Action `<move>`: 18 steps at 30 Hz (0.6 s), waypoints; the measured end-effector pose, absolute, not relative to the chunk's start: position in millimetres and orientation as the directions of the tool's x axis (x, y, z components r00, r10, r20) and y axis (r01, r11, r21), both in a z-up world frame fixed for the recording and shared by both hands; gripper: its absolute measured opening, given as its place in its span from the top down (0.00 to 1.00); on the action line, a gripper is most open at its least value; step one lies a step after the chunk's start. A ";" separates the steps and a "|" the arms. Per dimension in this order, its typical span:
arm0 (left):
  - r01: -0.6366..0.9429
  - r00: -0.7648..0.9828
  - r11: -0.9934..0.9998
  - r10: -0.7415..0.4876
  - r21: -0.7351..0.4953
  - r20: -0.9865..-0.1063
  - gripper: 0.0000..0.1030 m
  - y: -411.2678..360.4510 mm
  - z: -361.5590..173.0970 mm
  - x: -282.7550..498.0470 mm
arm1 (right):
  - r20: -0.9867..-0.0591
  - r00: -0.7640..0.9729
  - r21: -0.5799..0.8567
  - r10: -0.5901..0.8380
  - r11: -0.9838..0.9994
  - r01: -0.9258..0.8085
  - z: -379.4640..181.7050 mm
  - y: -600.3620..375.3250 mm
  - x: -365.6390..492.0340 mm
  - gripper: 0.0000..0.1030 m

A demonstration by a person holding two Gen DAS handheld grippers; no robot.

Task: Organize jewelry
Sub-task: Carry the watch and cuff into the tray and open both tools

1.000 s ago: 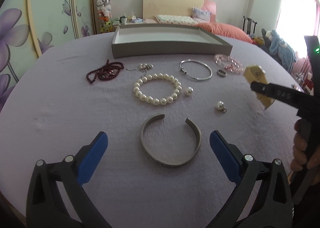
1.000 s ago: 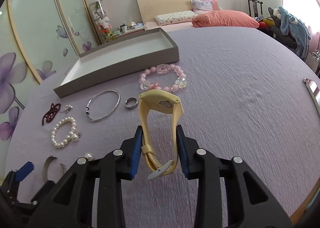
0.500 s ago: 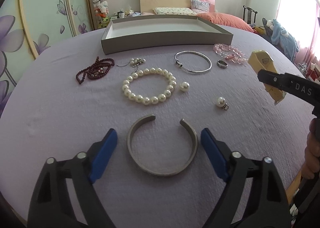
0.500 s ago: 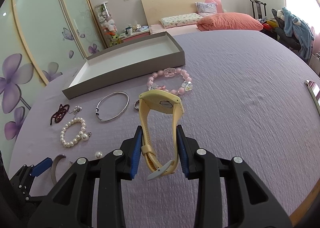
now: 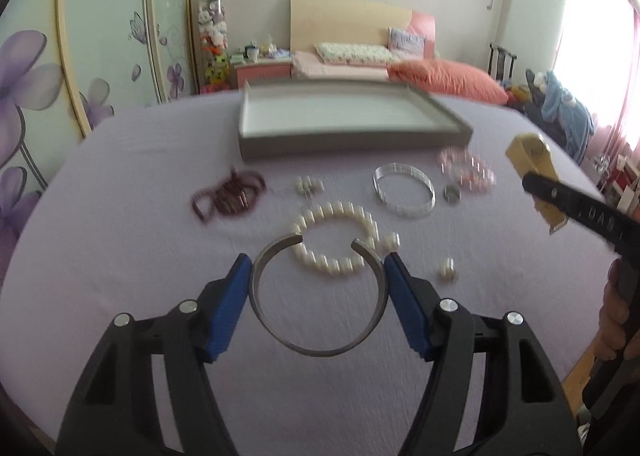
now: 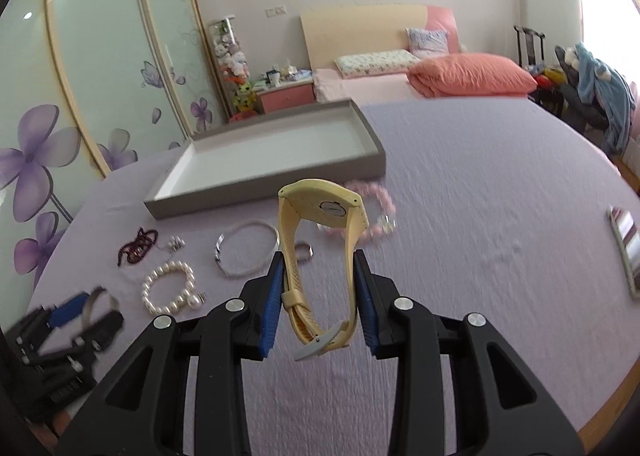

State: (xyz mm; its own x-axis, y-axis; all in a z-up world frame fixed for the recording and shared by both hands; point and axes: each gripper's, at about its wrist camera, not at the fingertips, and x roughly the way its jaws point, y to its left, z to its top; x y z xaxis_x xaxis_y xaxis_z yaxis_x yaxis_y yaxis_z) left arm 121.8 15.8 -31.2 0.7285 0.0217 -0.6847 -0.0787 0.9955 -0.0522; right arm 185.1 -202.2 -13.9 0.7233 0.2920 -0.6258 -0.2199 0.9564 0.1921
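Observation:
My left gripper (image 5: pixel 317 260) has its blue pads against both sides of an open silver cuff bracelet (image 5: pixel 320 352); the jaws are closing on it and it hangs just above the lilac tablecloth, in front of the pearl bracelet (image 5: pixel 332 212). My right gripper (image 6: pixel 319 268) is shut on a yellow wristwatch (image 6: pixel 324 204), held upright by its strap above the cloth. The left wrist view shows that watch (image 5: pixel 532 152) at the far right. A shallow grey tray (image 5: pixel 352 140) with a white inside lies at the back of the table. The left gripper (image 6: pixel 80 304) appears blurred at the right wrist view's lower left.
On the cloth lie a dark red bead strand (image 5: pixel 228 196), small pearl earrings (image 5: pixel 308 186), a thin silver bangle (image 5: pixel 404 192), a ring (image 5: pixel 452 192), a pink bead bracelet (image 5: pixel 468 168) and a loose pearl (image 5: pixel 446 268). A flat shiny object (image 6: pixel 626 244) rests near the table's right edge.
The left jaws drew in from wide open onto the cuff and lifted it off the cloth. Both grippers have risen; the right one still holds the watch.

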 end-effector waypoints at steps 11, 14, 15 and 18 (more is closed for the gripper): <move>-0.074 0.774 0.993 -0.002 -0.093 -0.634 0.35 50.6 35.6 214.5 | -0.568 0.745 0.199 0.349 0.937 -0.287 47.8 -191.9 266.2 0.66; -0.090 0.761 0.986 -0.021 -0.138 -0.649 0.35 59.5 37.3 257.6 | -0.577 0.738 0.188 0.349 0.937 -0.295 54.1 -182.7 303.4 0.66; -0.098 0.754 0.983 -0.031 -0.158 -0.657 0.35 63.3 35.7 275.3 | -0.584 0.729 0.195 0.356 0.934 -0.300 53.8 -179.3 315.6 0.66; -0.132 0.733 0.977 -0.018 -0.168 -0.680 0.35 69.8 27.8 319.3 | -0.621 0.691 0.215 0.369 0.929 -0.303 45.9 -164.0 357.8 0.66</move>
